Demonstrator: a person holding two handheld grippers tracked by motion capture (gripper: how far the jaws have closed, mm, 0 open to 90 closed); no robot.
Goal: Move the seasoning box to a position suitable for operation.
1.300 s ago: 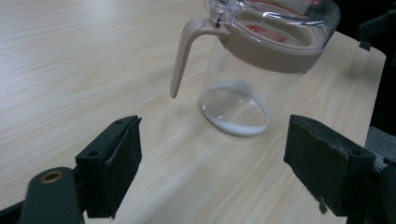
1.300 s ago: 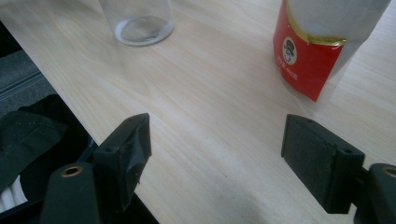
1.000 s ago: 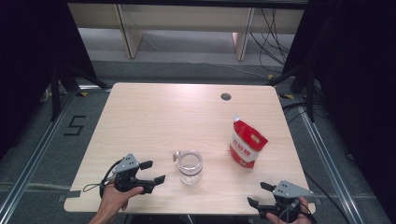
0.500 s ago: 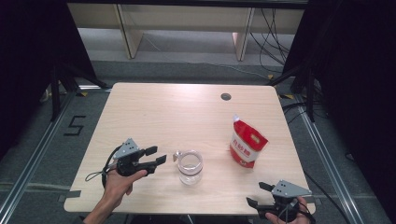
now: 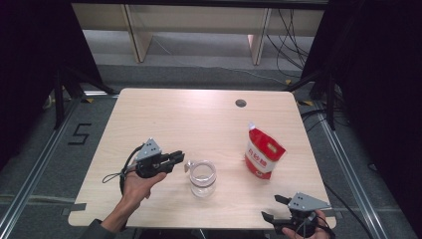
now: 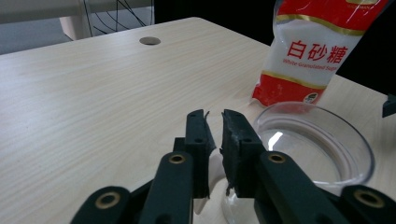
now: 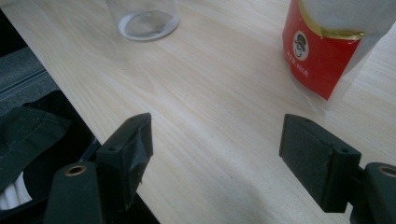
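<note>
the wooden table [image 5: 199,119] is the biggest thing, with a small round hole [image 5: 241,103] near its far edge. on the right part of the table stands a red and white bag of sugar [image 5: 263,152], upright and a little leaning; in the left gripper view the bag [image 6: 317,46] shows the words "white granulated sugar". near the middle of the table, closer to the near edge, stands a clear glass jar [image 5: 202,177], open at the top, with a small white handle or tab [image 5: 188,166] on its left rim. the jar and the bag are apart from each other.

the left gripper [image 5: 175,157] is held by the left hand [image 5: 139,183] just to the left of the jar and points to the right, toward the white tab. its jaws have just been closing and now they stand almost together, with only a thin gap. in the left gripper view the left gripper [image 6: 215,126] is over the jar rim [image 6: 327,140], and a white piece [image 6: 211,175] sits low between the jaws, but it is not possible to tell if the pads press on it.

the right gripper [image 5: 273,209] rests at the near right corner of the table, well apart from the jar and near the bag. in the right gripper view its jaws stand wide apart, with nothing between them except the table surface [image 7: 210,107].
</note>
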